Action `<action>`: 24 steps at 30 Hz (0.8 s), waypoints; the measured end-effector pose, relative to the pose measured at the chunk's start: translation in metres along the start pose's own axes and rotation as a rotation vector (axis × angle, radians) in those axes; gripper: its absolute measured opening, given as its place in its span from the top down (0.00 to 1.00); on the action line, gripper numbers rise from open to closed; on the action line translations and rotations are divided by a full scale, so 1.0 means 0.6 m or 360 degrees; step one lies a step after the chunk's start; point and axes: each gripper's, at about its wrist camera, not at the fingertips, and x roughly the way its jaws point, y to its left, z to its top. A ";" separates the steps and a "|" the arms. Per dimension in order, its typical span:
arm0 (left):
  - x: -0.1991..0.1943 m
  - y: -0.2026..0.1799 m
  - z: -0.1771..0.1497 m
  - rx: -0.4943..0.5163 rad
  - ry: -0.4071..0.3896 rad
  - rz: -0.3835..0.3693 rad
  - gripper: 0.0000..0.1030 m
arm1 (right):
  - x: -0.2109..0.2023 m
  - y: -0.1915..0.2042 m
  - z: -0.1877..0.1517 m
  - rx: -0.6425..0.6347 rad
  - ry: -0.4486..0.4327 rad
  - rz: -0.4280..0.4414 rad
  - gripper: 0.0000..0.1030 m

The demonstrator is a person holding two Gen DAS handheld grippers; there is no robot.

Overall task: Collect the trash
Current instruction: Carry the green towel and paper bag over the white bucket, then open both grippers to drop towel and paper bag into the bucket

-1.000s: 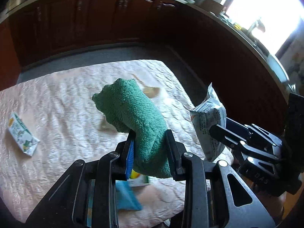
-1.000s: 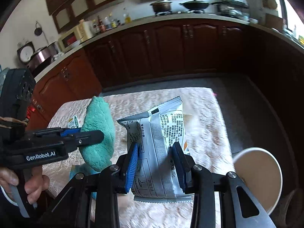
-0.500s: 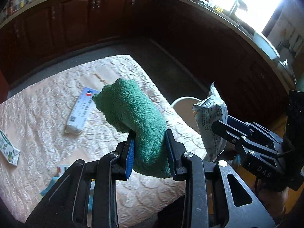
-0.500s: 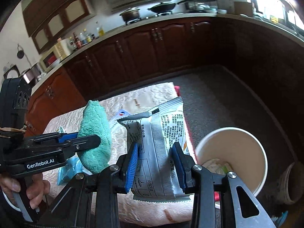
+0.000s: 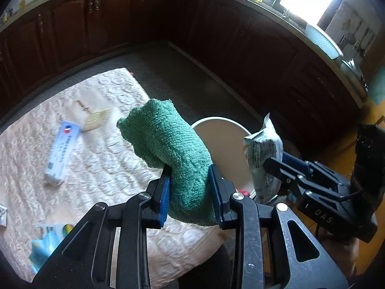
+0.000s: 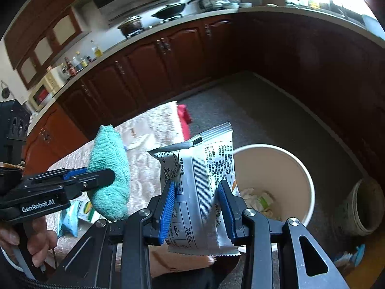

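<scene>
My left gripper point(image 5: 190, 180) is shut on a rolled green towel point(image 5: 170, 144), which sticks up past the table's right edge. In the right wrist view that towel point(image 6: 109, 173) and the left gripper point(image 6: 101, 175) appear at the left. My right gripper point(image 6: 197, 197) is shut on a silver and white snack packet point(image 6: 197, 187), held upright just left of a round cream bin point(image 6: 288, 168) on the floor. Crumpled trash point(image 6: 257, 200) lies inside the bin. In the left wrist view the packet point(image 5: 263, 159) and the bin's rim point(image 5: 216, 130) show behind the towel.
A table with a pale quilted cloth point(image 5: 101, 159) bears a white and blue box point(image 5: 61, 151), a cream scrap point(image 5: 96, 119) and blue wrappers point(image 5: 45, 243). Dark wooden cabinets point(image 6: 168, 67) ring the grey floor. A grey pot point(image 6: 363, 209) stands right of the bin.
Both grippers have swung to the right, off the table toward the bin, each keeping its load. The bin has come fully into view beside the packet.
</scene>
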 end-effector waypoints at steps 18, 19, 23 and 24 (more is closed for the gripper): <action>0.094 -0.074 0.032 0.0036 0.0081 -0.0021 0.73 | 0.038 -0.114 -0.024 0.0248 0.0096 -0.0111 0.66; 0.098 -0.075 0.031 0.0035 0.0086 -0.0025 0.73 | 0.041 -0.119 -0.027 0.0262 0.0104 -0.0113 0.66; 0.115 -0.077 0.027 0.0033 0.0110 -0.0026 0.73 | 0.041 -0.132 -0.035 0.0329 0.0114 -0.0109 0.66; 0.119 -0.076 0.026 0.0031 0.0119 -0.0033 0.73 | 0.042 -0.132 -0.035 0.0338 0.0125 -0.0107 0.66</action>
